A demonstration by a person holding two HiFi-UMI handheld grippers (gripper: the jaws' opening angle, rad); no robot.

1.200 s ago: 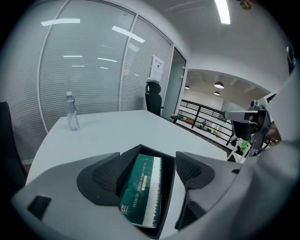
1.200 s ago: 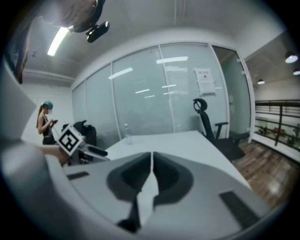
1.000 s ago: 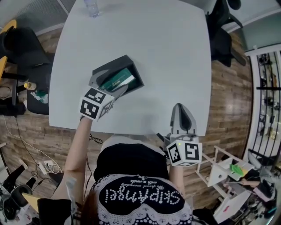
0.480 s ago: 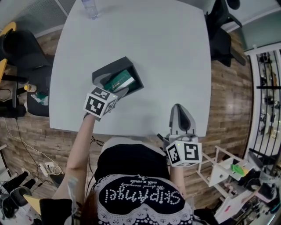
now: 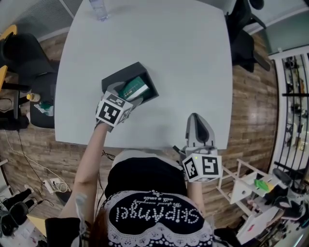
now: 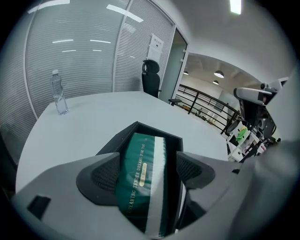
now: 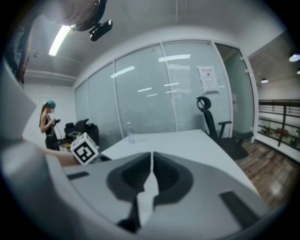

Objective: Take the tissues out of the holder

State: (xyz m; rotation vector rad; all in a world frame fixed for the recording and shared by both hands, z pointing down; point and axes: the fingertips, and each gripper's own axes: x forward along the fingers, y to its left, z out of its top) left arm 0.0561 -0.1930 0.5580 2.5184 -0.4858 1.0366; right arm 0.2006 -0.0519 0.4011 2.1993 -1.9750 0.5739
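Note:
A black open-topped holder [image 5: 121, 75] sits on the white table [image 5: 183, 62], left of the middle, with a green tissue pack [image 5: 133, 89] lying in it. My left gripper [image 5: 123, 93] reaches over the holder's near end. In the left gripper view it [image 6: 149, 172] is open, its jaws on either side of the green pack [image 6: 139, 173]. The left jaw is close against the pack and the right jaw stands by the holder's wall [image 6: 174, 154]. My right gripper [image 5: 200, 126] rests near the table's front edge, and its jaws [image 7: 151, 174] are shut on nothing.
A clear water bottle [image 5: 100, 8] stands at the table's far left corner. Black office chairs stand at the right [image 5: 244, 41] and left [image 5: 24, 53] of the table. A person [image 7: 48, 124] stands far off by the glass wall. A white rack [image 5: 251, 190] is at my right.
My left gripper has moved up and to the right, further over the holder and the tissue pack. The right gripper has stayed put.

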